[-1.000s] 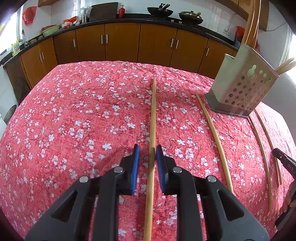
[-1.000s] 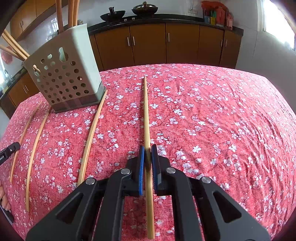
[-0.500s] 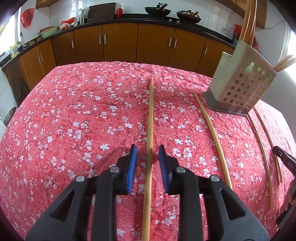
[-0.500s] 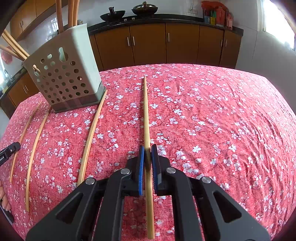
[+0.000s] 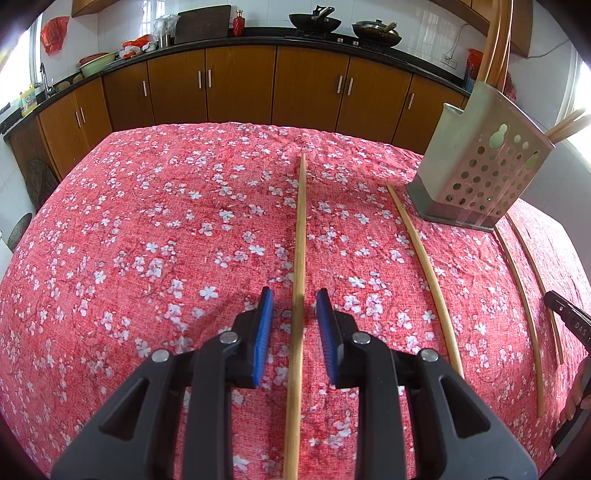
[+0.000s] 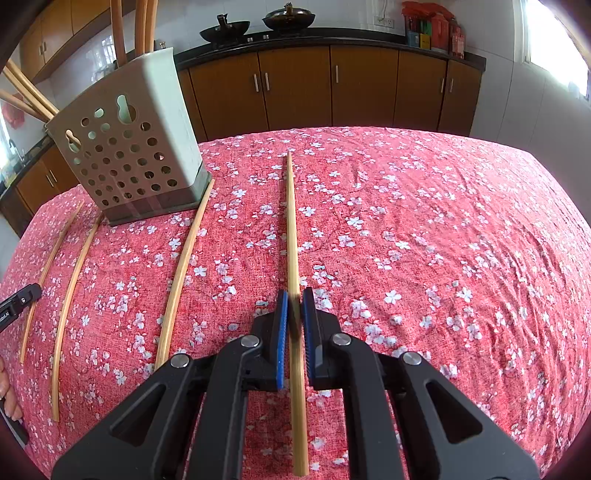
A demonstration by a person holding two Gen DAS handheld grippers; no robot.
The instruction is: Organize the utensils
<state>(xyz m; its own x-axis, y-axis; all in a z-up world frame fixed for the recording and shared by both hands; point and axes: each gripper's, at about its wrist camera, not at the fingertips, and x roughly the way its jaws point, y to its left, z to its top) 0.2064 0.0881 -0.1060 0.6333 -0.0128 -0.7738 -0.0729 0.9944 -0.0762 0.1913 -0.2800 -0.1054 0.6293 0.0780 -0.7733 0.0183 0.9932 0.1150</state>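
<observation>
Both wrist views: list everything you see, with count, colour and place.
chopsticks: five loose, pale wood, on the cloth; one at each claw, three between
holder chopsticks: several, brown, standing or leaning in the holder
holder: one, grey-green, perforated, on the cloth's far side
cloth: one, red with white blossoms, covering the table
cabinets: one row, brown, behind
woks: two, black, on the counter
left claw: black, blue pads, open astride a chopstick
right claw: same colours, shut on a chopstick
</observation>
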